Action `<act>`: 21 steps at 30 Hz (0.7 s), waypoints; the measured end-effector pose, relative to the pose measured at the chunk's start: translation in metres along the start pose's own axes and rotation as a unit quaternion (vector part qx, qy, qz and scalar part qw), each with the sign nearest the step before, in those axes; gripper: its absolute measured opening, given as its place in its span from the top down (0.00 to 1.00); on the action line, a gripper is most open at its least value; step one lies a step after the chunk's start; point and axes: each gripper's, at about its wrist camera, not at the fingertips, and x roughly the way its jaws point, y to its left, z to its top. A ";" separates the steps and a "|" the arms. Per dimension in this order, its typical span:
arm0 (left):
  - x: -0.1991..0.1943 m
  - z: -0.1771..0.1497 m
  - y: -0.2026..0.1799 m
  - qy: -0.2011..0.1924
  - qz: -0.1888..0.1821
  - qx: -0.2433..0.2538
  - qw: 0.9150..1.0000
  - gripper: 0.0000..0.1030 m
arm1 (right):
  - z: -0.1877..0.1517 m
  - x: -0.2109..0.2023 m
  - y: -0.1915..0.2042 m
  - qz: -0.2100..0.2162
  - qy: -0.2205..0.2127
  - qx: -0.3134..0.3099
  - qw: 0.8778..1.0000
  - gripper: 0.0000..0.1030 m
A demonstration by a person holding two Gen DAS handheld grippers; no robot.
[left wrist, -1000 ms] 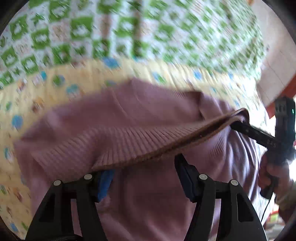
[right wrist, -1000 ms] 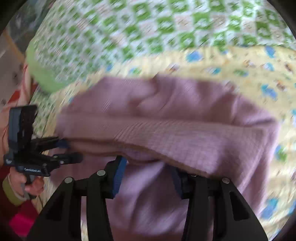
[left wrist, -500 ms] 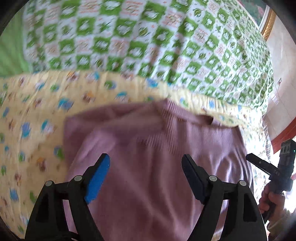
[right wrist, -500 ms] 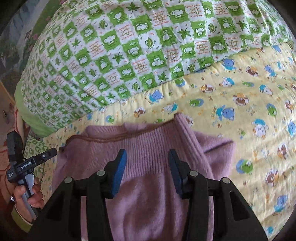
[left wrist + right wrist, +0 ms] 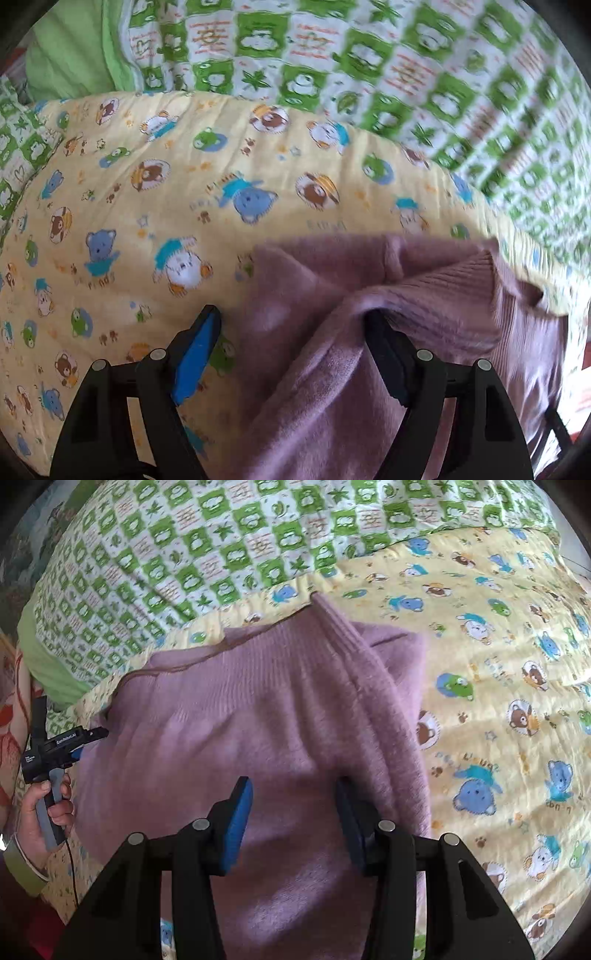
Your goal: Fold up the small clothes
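A mauve knit sweater (image 5: 236, 716) lies folded on a yellow bear-print blanket (image 5: 498, 686). In the left wrist view the sweater (image 5: 332, 332) fills the lower right. My left gripper (image 5: 291, 332) is open at the sweater's left edge, one finger over the blanket, the other against a fold of the knit. It also shows small at the left of the right wrist view (image 5: 88, 738), at the sweater's side. My right gripper (image 5: 293, 801) is open low over the sweater's near part, holding nothing.
A green-and-white checked quilt (image 5: 221, 546) covers the bed behind the yellow blanket (image 5: 129, 221). A plain green cloth (image 5: 70, 55) lies at the far left corner. The bed edge and floor show at the far right of the left wrist view (image 5: 580, 369).
Both grippers let go of the lifted hem and the sweater dropped flat, folded over. The left gripper then swung left to the sweater's edge; the right lowered closer over it.
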 end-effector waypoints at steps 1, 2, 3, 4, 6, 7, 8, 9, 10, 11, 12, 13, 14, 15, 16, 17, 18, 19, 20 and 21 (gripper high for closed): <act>-0.005 0.002 0.003 -0.004 -0.001 -0.004 1.000 0.23 | 0.003 -0.003 -0.004 -0.005 -0.005 0.014 1.000 0.54; -0.010 0.002 0.005 -0.008 -0.001 -0.005 1.000 0.23 | 0.006 -0.007 -0.007 -0.005 -0.010 0.026 1.000 0.53; -0.019 0.000 0.010 -0.014 0.000 -0.010 1.000 0.23 | 0.008 -0.012 -0.009 -0.003 -0.015 0.035 0.999 0.53; -0.025 -0.003 0.015 -0.014 -0.003 -0.014 1.000 0.24 | 0.009 -0.017 -0.008 0.001 -0.018 0.036 0.999 0.53; -0.035 -0.012 0.025 -0.009 -0.010 -0.025 1.000 0.24 | 0.007 -0.024 -0.001 0.010 -0.016 0.027 0.999 0.53; -0.040 -0.019 0.032 -0.004 -0.011 -0.028 1.000 0.24 | 0.004 -0.027 0.005 0.019 -0.014 0.020 1.000 0.53; -0.045 -0.028 0.037 0.000 -0.012 -0.030 0.999 0.24 | 0.001 -0.028 0.011 0.029 -0.010 0.012 0.999 0.53; -0.051 -0.039 0.042 0.004 -0.013 -0.033 0.999 0.24 | -0.001 -0.029 0.017 0.037 -0.005 0.005 0.999 0.53; -0.056 -0.053 0.048 0.013 -0.013 -0.034 0.999 0.24 | -0.004 -0.028 0.025 0.044 0.000 -0.003 0.999 0.52; -0.060 -0.062 0.050 0.019 -0.014 -0.035 0.999 0.23 | -0.006 -0.027 0.032 0.052 0.002 -0.010 0.999 0.52; -0.065 -0.079 0.056 0.030 -0.015 -0.041 0.999 0.23 | -0.007 -0.026 0.038 0.060 0.004 -0.015 0.998 0.51; -0.067 -0.090 0.058 0.038 -0.017 -0.045 0.998 0.23 | -0.008 -0.022 0.044 0.063 0.006 -0.019 0.998 0.50; -0.068 -0.102 0.060 0.051 -0.020 -0.049 0.997 0.23 | -0.008 -0.019 0.049 0.065 0.008 -0.022 0.998 0.50; -0.068 -0.112 0.060 0.064 -0.020 -0.053 0.996 0.23 | -0.007 -0.016 0.053 0.067 0.010 -0.024 0.997 0.50; -0.067 -0.124 0.064 0.073 -0.019 -0.060 0.995 0.23 | -0.006 -0.013 0.055 0.067 0.010 -0.027 0.997 0.50; -0.068 -0.133 0.068 0.079 -0.021 -0.067 0.994 0.23 | -0.004 -0.009 0.057 0.066 0.012 -0.029 0.997 0.50; -0.069 -0.143 0.072 0.086 -0.027 -0.074 0.993 0.23 | -0.002 -0.005 0.057 0.064 0.015 -0.030 0.997 0.50; -0.070 -0.152 0.075 0.091 -0.031 -0.084 0.992 0.22 | -0.002 -0.003 0.055 0.060 0.019 -0.030 0.998 0.50; -0.069 -0.156 0.077 0.094 -0.033 -0.091 0.991 0.22 | -0.001 -0.002 0.053 0.056 0.024 -0.028 0.998 0.50; -0.070 -0.160 0.079 0.095 -0.040 -0.099 0.990 0.22 | 0.000 -0.002 0.051 0.057 0.028 -0.025 0.998 0.50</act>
